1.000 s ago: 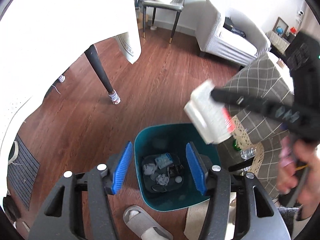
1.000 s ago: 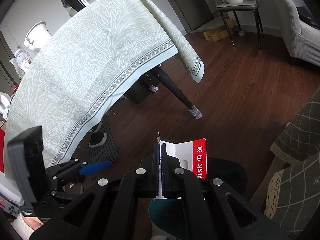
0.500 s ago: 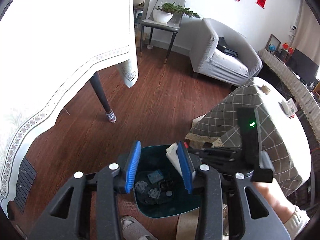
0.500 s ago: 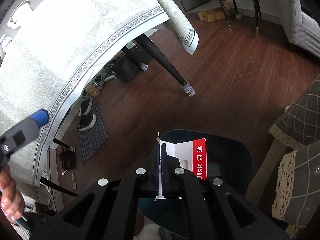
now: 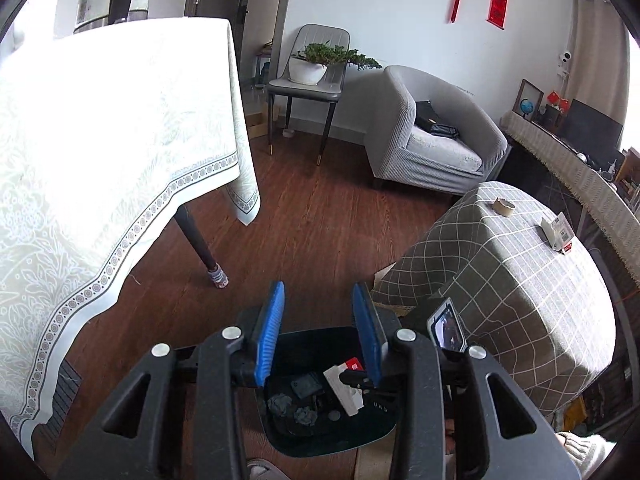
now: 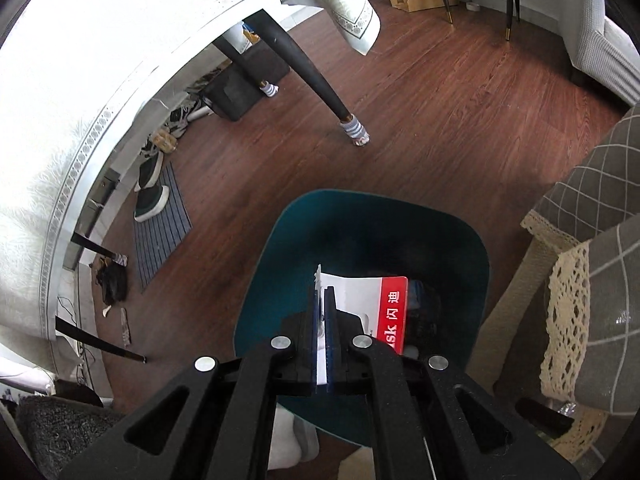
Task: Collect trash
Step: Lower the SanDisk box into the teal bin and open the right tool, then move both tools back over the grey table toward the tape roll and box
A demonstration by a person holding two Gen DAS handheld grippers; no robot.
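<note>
Daylit, fairly bright room; the tablecloth (image 5: 100,152) at left in both views is blown out to glaring white. Fisheye bending curves all edges, with black vignetted corners. The bin (image 6: 360,240) interior lies in deep shadow; focus is sharp

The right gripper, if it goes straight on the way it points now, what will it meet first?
Most likely the inside of the teal trash bin. The right gripper, shut on the white and red card package, points down into the bin's opening. Depth is unclear, so it may meet the trash already inside first.
</note>
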